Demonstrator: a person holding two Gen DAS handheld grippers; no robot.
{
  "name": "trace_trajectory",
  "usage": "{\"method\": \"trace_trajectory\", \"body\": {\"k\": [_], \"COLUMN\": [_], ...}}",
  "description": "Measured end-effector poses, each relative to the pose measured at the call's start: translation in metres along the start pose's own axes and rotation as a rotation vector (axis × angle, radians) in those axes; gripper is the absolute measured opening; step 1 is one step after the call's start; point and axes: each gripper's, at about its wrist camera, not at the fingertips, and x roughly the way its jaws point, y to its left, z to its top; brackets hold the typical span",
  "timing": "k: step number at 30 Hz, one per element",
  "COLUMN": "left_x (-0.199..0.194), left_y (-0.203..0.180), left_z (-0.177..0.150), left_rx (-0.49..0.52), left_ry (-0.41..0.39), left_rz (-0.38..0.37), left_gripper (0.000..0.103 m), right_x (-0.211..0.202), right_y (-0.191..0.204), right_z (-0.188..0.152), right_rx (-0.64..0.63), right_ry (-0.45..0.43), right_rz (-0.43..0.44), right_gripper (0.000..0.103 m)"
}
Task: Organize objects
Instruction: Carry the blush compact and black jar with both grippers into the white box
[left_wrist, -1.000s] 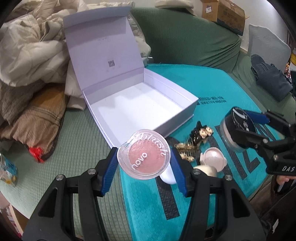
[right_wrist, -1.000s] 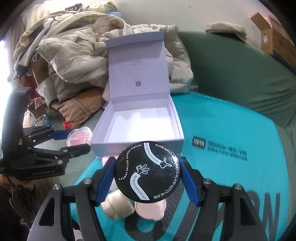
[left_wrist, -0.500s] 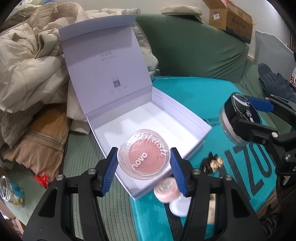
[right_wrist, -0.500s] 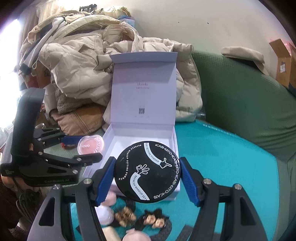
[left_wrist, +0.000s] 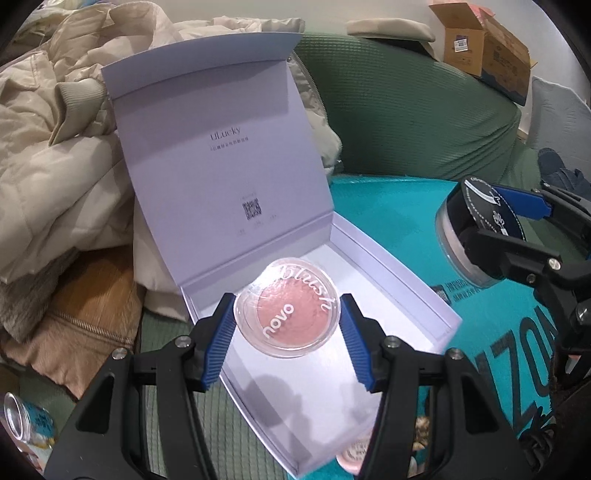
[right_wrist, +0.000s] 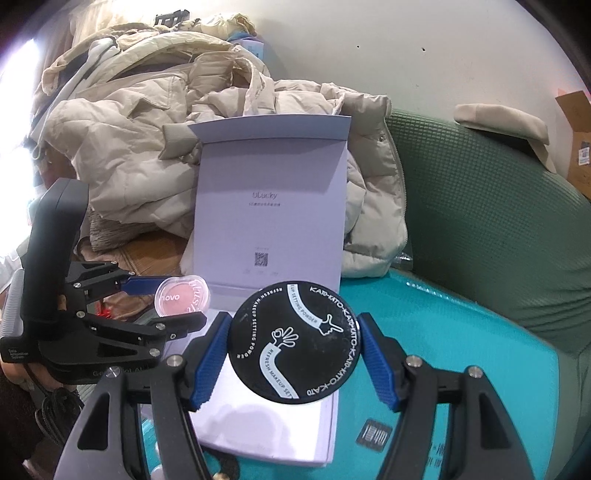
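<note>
Teal mat (left_wrist: 388, 206) on green sofa (left_wrist: 406, 110); open white box (left_wrist: 332, 369). Left gripper (left_wrist: 286, 321) clamps clear pink blush compact (left_wrist: 286, 308); right gripper (right_wrist: 293, 341) clamps black-lidded powder jar (right_wrist: 293, 341).

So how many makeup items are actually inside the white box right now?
0 that I can see. The blush compact and powder jar are held in the jaws above the white box; its floor beneath them is partly hidden.

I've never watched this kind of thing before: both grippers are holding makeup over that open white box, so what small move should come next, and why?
Probably lower the left gripper and release the round clear-cased pink blush compact inside the open white box. It already hangs over the bare white floor. The right gripper, clamped on the black-lidded powder jar, could follow.
</note>
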Motion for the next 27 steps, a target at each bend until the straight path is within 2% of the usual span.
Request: {"method": "trace_trajectory", "body": {"k": [11, 19, 27], "left_x": [0.041, 0.074, 0.089], "left_y": [0.013, 0.024, 0.029], "left_z": [0.019, 0.018, 0.012], "left_rx": [-0.021, -0.05, -0.058], "left_ry": [0.021, 0.051, 0.08], "left_rz": [0.012, 0.003, 0.007], "left_gripper": [0.054, 0.054, 0.054], "right_x": [0.042, 0.075, 0.097], "right_y": [-0.018, -0.018, -0.008], "right_z": [0.007, -0.002, -0.004], "right_rx": [0.002, 0.003, -0.032], "right_ry": [0.014, 0.069, 0.123], "right_rz": [0.02, 0.043, 0.064], "right_gripper": [0.069, 0.069, 0.069]}}
